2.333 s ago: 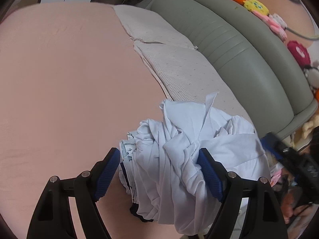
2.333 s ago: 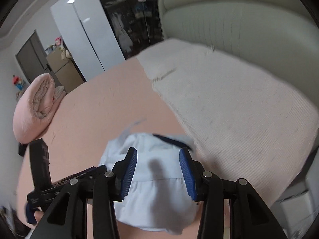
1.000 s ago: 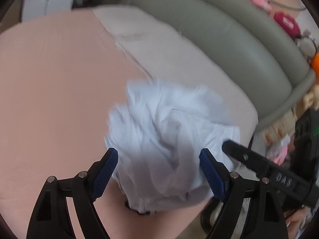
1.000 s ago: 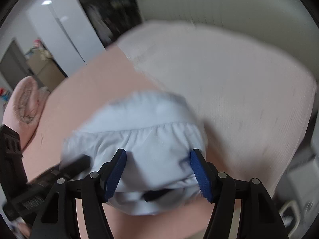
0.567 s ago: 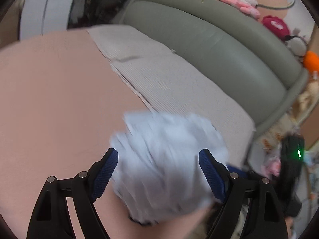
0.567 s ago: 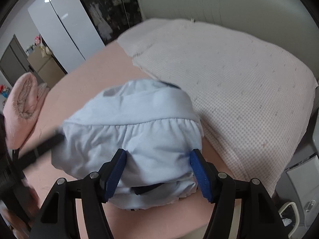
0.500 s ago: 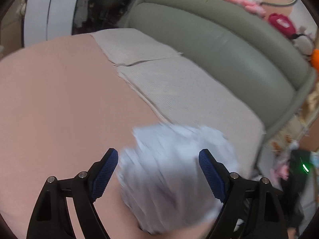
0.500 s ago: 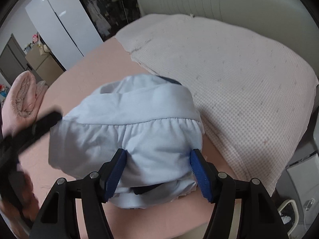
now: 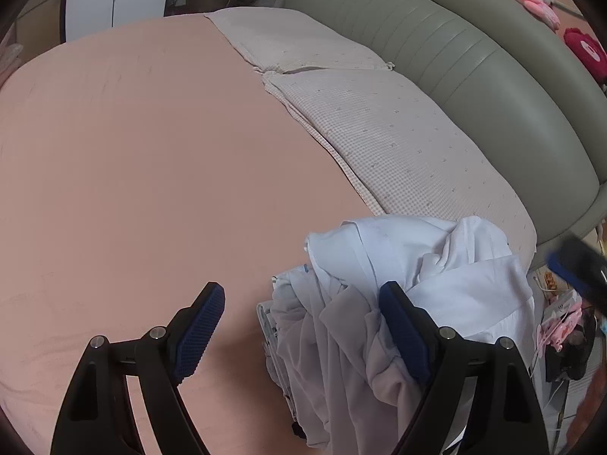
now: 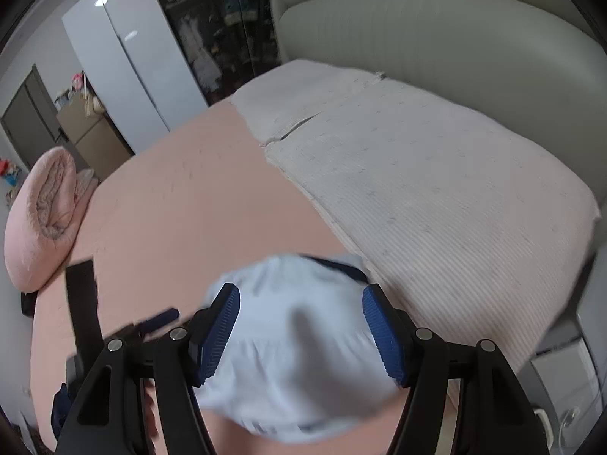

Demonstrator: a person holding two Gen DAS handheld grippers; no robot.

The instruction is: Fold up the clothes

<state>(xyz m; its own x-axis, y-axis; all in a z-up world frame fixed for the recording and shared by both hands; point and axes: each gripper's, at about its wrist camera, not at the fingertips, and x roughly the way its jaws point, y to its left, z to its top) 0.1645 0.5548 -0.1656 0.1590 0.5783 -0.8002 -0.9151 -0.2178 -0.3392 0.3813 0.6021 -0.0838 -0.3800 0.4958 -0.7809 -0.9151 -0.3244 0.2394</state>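
Clothes pile (image 9: 383, 303): crumpled white/pale-blue garments, heaped on pink sheet (image 9: 151, 170) at near corner of bed, just beside the checked pillow (image 9: 398, 140) and partly on its near edge. Dark navy trim shows at far edge of pile in right view (image 10: 303, 333).

L gripper (image 9: 299, 326): jaws spread wide, nothing held; its right-hand pad is up against the pile's folds, the other pad over bare sheet.
R gripper (image 10: 301, 330): jaws wide apart, hovering over pile, no cloth pinched; view blurred.

Step, my read: single out one garment. To do well: pick one clear edge, e.g. the white hem nearest the pillow, pinch only that layer, lift clear, then spread flat on open sheet away from pillow. Risk: grabbing several layers, dragging the whole heap.

Writing: none legible in either view. Plush toys on headboard (image 9: 474, 60) too small to read.
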